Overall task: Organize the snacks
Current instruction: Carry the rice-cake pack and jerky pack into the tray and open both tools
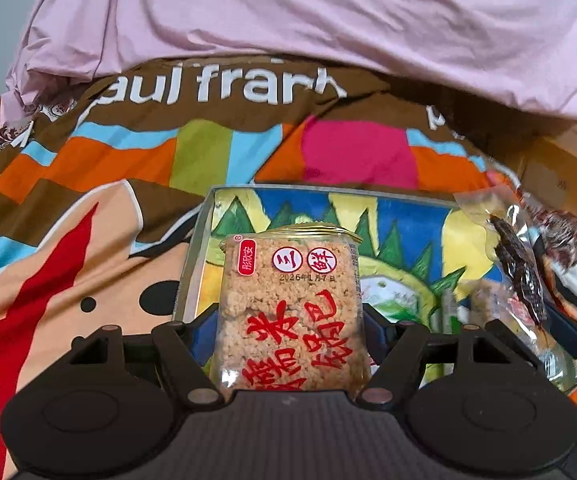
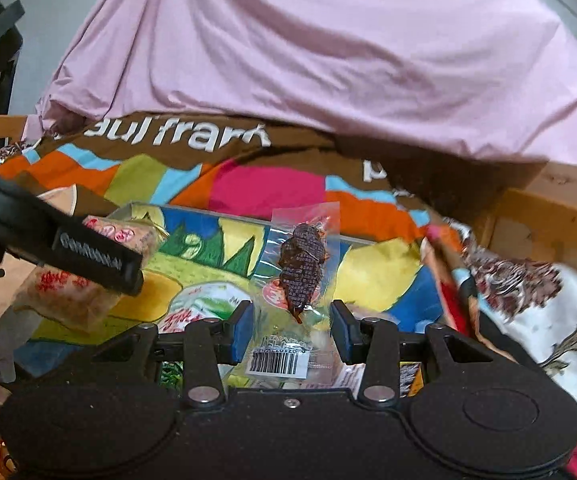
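The left gripper (image 1: 292, 320) clamped a rice-cracker packet (image 1: 290, 308) over the near-left corner of a colourful tray (image 1: 408, 216). The right gripper (image 2: 292, 332) stood with fingers spread either side of a clear jerky packet (image 2: 300, 268), whether touching it could not be told. Beyond the tray's far edge lay a patterned sheet (image 2: 264, 188), then a pink quilt (image 2: 308, 48).

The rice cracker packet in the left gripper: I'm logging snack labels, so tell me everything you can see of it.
The rice cracker packet is a clear plastic pouch with a gold crimped top seal, holding a golden, grainy puffed-rice block. Large red Chinese characters, a red brand tag, two round red stamps and a printed 2026 date mark its face. The left gripper clamps its lower sides, holding it upright above the colourful box. In the right wrist view it appears tilted.
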`<state>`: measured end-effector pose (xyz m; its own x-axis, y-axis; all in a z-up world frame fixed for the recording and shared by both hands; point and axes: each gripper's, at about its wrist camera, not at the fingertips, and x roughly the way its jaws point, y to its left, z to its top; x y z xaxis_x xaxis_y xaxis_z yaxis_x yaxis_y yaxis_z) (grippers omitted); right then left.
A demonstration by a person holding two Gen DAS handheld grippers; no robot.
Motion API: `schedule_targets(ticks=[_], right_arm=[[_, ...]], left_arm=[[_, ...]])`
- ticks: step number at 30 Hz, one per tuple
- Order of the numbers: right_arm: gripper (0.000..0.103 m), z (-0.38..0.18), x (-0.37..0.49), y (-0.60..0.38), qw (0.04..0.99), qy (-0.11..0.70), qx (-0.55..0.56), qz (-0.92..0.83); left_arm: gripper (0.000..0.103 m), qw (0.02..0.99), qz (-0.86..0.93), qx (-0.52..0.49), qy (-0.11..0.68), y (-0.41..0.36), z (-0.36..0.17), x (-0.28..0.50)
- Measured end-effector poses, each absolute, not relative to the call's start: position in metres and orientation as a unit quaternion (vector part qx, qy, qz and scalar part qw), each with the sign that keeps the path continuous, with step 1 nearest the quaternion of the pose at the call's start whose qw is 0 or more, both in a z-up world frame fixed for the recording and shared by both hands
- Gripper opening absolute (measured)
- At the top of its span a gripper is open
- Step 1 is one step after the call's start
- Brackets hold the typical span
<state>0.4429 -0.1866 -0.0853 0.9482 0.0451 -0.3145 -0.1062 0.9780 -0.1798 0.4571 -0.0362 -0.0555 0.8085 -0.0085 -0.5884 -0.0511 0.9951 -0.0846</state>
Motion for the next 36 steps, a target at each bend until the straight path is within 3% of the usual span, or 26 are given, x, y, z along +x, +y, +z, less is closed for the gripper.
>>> schedule_targets(ticks=[16,36], right_arm=[[0.046,-0.1,0.455,-0.188,0.974,0.206,-0.076,0.054],[0.051,-0.1,0.457,-0.189,0.974,0.208,-0.072,0.059]], left_arm=[[0.075,0.938,0.028,0.012,0.346,-0.061,-0.078,0.475],[0.075,0.922,0.064,0.036,0.381,-0.072,-0.084,0.487]])
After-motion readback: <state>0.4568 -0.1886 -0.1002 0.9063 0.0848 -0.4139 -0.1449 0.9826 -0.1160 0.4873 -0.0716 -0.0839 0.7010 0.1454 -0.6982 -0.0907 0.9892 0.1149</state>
